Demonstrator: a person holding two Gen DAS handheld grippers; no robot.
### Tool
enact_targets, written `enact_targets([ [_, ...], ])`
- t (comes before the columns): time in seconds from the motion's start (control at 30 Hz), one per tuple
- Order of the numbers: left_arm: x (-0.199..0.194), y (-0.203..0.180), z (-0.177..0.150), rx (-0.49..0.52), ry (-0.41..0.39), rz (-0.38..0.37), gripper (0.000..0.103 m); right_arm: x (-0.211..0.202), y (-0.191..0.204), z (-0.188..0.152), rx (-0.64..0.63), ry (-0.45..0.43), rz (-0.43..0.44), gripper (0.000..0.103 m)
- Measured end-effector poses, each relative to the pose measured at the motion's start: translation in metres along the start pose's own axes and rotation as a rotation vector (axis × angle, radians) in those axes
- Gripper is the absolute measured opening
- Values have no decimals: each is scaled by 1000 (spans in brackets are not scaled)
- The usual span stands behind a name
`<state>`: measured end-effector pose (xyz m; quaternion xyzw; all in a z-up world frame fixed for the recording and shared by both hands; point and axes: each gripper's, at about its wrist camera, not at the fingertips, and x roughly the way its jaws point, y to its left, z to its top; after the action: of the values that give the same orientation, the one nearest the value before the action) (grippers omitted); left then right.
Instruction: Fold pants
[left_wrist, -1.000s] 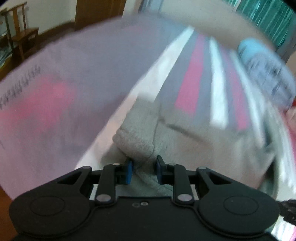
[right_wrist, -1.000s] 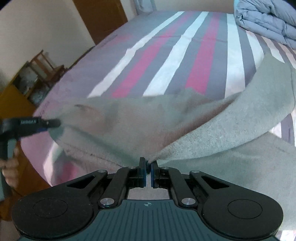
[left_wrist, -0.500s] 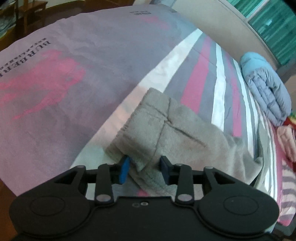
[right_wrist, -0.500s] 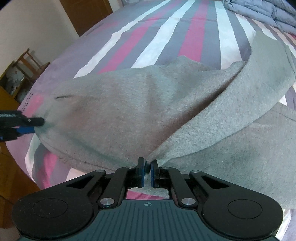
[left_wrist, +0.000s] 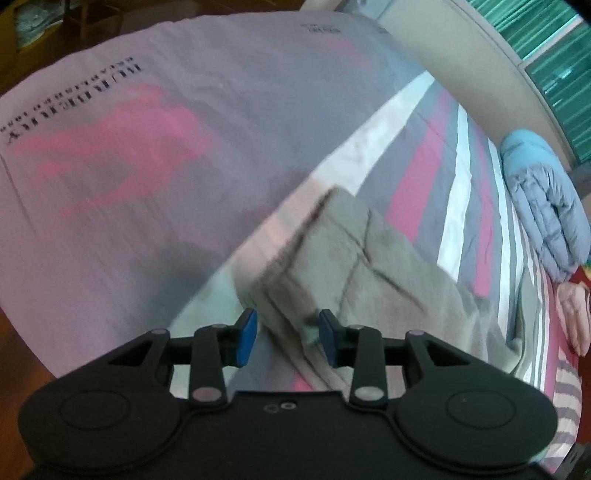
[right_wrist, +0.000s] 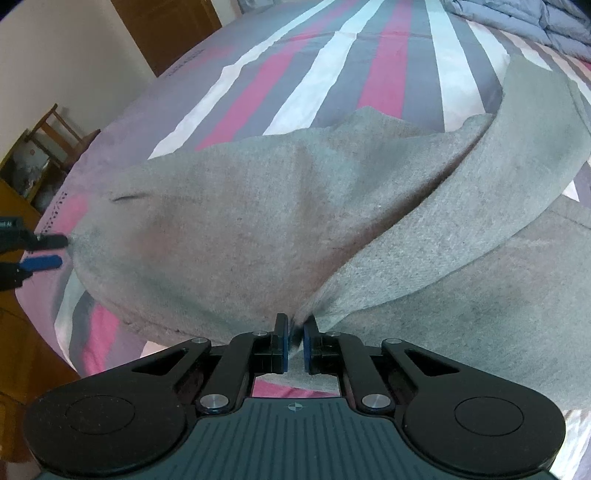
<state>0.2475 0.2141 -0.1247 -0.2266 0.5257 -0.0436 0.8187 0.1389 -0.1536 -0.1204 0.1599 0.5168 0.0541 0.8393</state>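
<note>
Grey pants (right_wrist: 280, 221) lie spread on a striped bed, one part folded over another. My right gripper (right_wrist: 294, 345) is shut on a pinched fold of the pants at the near edge. In the left wrist view the pants' waistband corner (left_wrist: 332, 254) lies just ahead of my left gripper (left_wrist: 288, 338), which is open with the cloth edge between its blue pads, not clamped. The left gripper also shows at the left edge of the right wrist view (right_wrist: 44, 251), open beside the pants' end.
The bed cover (right_wrist: 384, 74) has pink, white and grey stripes, with a plain mauve printed part (left_wrist: 129, 147) at the left. A folded blue quilt (left_wrist: 543, 206) lies at the far side. A wooden chair (right_wrist: 55, 136) and door (right_wrist: 166, 29) stand beyond the bed.
My left gripper has opened and let go of the waistband, which now lies on the bed. My right gripper has stayed shut on the fold as the pants settled lower.
</note>
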Motion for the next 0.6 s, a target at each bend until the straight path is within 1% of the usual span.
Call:
enact_targets([
  [0.07,-5,-9,-7,18,-34,7,27,0,0,1,-2,0,2,7],
  [0.1,-9,-16,-10,43,-46,9,27,0,-1,1,-5,-1,2,7],
  [0.17,-16,-37,-18,125,-69,4,27,2,-6,-1,-2,18,1,9],
  [0.2,-18,-52,-22,174,-74,-4,27,1,-11,-1,26,28,15,17],
  [0.27,-16,-75,-31,237,-53,-30,27,-3,-19,-1,63,24,27,22],
  [0.3,-12,-89,-37,261,-30,-55,28,-6,-23,0,73,20,35,25],
  [0.37,-1,-112,-50,314,9,-67,27,-12,-29,2,83,10,36,27],
  [0.4,6,-125,-59,356,12,-55,27,-16,-31,4,83,2,34,27],
  [0.47,21,-151,-80,461,13,0,27,-22,-37,7,81,-15,18,27],
  [0.6,53,-181,-112,575,35,97,27,-34,-55,14,110,-36,-3,29],
])
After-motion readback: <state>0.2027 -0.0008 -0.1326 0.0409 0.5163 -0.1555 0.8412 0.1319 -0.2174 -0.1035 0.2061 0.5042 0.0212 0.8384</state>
